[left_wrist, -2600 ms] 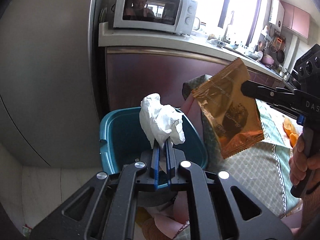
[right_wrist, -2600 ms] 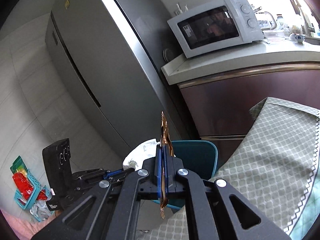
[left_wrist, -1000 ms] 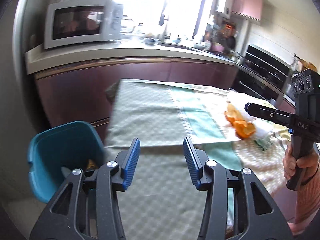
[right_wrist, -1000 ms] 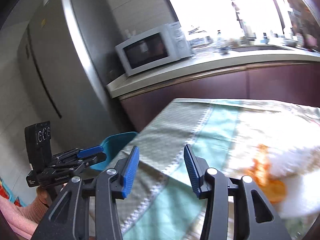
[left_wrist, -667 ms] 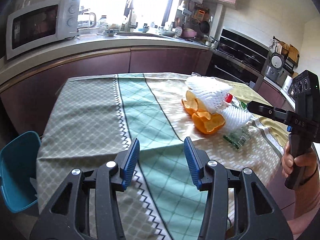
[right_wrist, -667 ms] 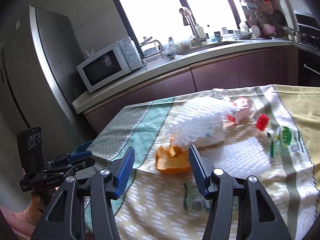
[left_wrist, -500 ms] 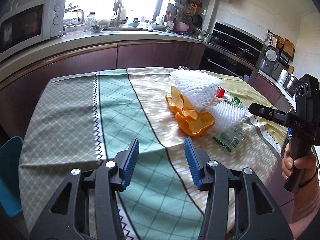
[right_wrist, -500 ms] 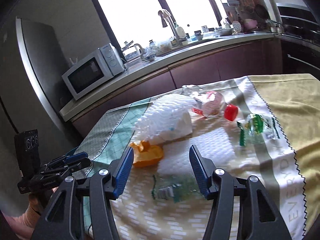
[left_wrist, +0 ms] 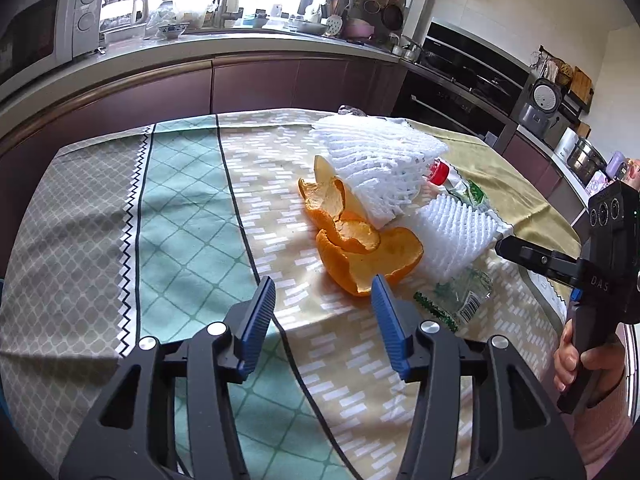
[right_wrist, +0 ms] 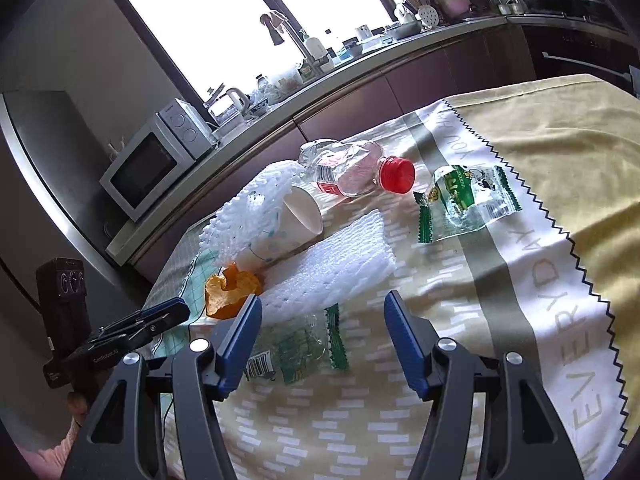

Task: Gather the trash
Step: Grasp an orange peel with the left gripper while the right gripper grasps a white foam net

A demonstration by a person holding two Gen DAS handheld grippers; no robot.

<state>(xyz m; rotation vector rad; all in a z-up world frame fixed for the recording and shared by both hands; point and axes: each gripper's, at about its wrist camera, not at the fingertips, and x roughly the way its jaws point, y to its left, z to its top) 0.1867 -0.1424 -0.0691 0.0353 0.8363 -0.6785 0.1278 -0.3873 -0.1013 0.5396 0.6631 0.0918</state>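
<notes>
Trash lies on the patterned tablecloth (left_wrist: 180,200). My left gripper (left_wrist: 323,296) hovers just short of the orange peel (left_wrist: 360,256), its jaws opening with nothing between them. Behind the peel lie a white foam net (left_wrist: 380,168), a foam sheet (left_wrist: 456,232) and a red-capped bottle (left_wrist: 438,170). My right gripper (right_wrist: 322,312) hangs over a clear green-printed wrapper (right_wrist: 296,348) and the foam sheet (right_wrist: 332,268); its jaws are opening too, also empty. Beyond it are a paper cup (right_wrist: 288,220), the crushed bottle (right_wrist: 348,168) and a second wrapper (right_wrist: 464,196).
A kitchen counter (left_wrist: 240,40) with a microwave (right_wrist: 156,164) runs behind the table. Ovens (left_wrist: 460,76) stand at the far right. A hand (left_wrist: 580,360) holds the right gripper (left_wrist: 502,247) at the table's right edge. The left gripper (right_wrist: 180,311) shows beyond the left edge.
Both grippers let go of the tissue and the golden wrapper at the teal bin, then swung over to the table and dipped toward the trash. Their jaws have spread wider.
</notes>
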